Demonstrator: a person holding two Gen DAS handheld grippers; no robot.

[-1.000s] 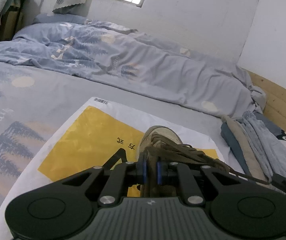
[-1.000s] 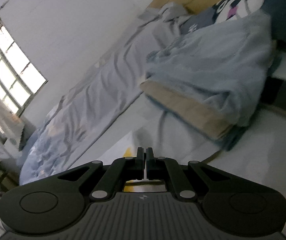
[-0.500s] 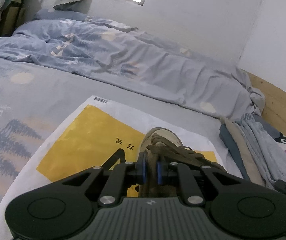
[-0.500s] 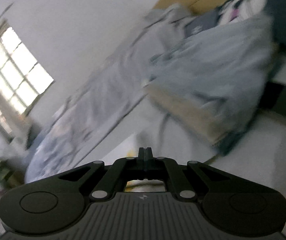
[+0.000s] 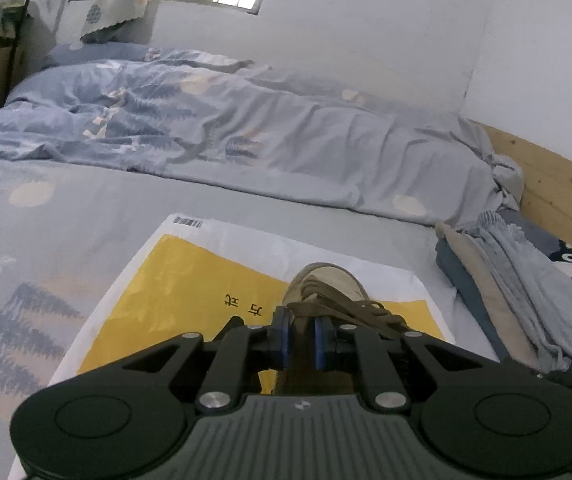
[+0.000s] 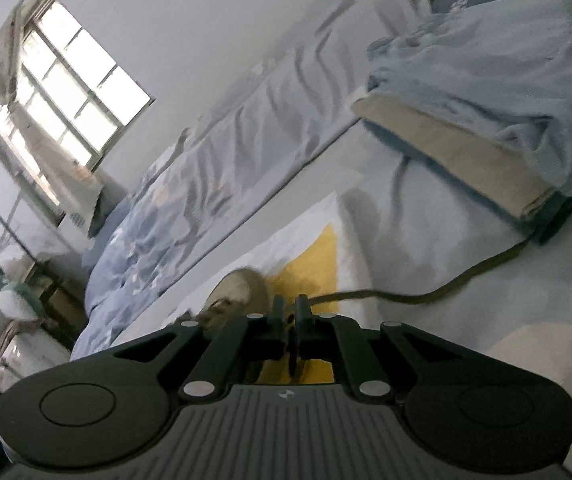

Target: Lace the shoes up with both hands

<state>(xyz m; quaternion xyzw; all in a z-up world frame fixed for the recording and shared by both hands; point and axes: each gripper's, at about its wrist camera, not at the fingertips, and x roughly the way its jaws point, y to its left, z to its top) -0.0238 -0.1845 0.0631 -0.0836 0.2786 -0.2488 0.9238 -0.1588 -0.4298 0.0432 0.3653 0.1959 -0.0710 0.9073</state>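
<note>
So the tan shoe [image 5: 325, 284] sits on a yellow-and-white plastic bag [image 5: 190, 276] spread flat on the bed [image 5: 66, 216], toe pointing toward the rumpled blue duvet [image 5: 246, 136] beyond the bag. The left gripper [image 5: 301, 338] is right over the shoe, its blue-padded fingers [image 5: 282, 340] nearly closed on the brown laces [image 5: 349, 308] bunched between them. The right gripper [image 6: 290, 322] is just beside the shoe's toe; its jaws have just been opening a bit and there's only a narrow gap now. A loose lace end [image 6: 405, 296] runs from there across the sheet toward the folded clothes [image 6: 477, 120]. Can't tell if the pads actually press on it.
</note>
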